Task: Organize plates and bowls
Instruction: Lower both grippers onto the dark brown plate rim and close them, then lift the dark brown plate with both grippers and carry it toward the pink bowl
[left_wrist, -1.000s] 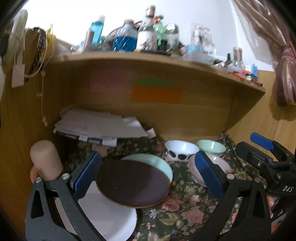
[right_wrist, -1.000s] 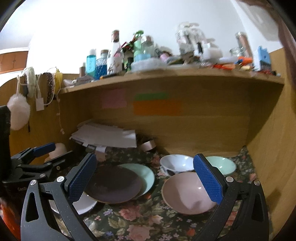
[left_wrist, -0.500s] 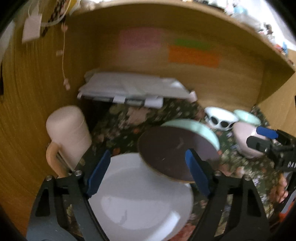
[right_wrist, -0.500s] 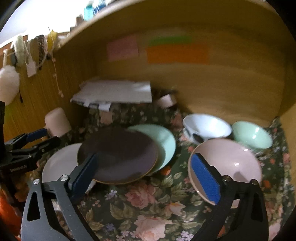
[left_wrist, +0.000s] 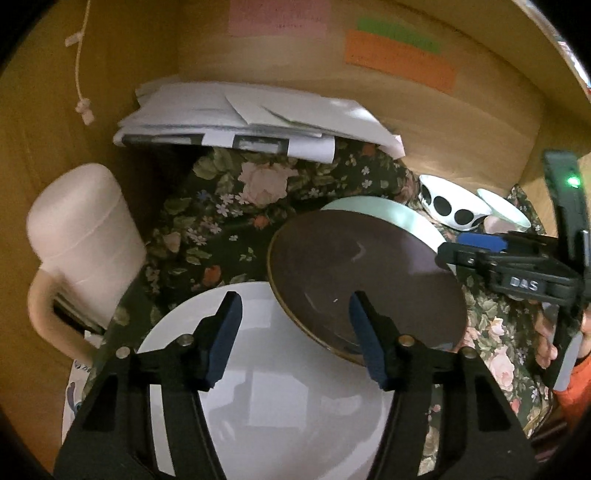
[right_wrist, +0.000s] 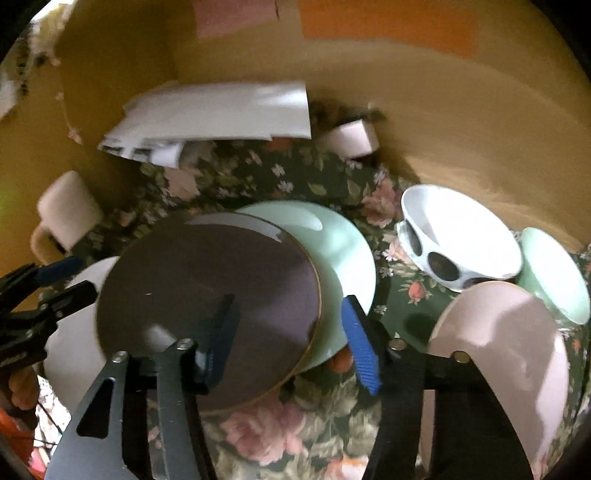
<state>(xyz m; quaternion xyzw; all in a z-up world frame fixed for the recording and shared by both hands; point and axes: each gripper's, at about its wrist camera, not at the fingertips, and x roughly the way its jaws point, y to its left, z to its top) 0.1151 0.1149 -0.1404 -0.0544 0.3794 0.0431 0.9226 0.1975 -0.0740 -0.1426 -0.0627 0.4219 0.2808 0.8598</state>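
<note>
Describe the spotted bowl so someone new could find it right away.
Look at the flowered cloth under the wooden shelf, then at the bowls on its right. The spotted bowl sits furthest back, beside the green bowl and behind the pink bowl; it alone is white with black dots.

A wooden desk alcove with coloured sticky notes, stacked papers and a floral cloth

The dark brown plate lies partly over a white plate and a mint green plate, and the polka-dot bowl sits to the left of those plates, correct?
Not quite: the polka-dot bowl sits to the right of the plates, as the right wrist view shows. The dark brown plate does overlap the white plate and the mint green plate.
</note>
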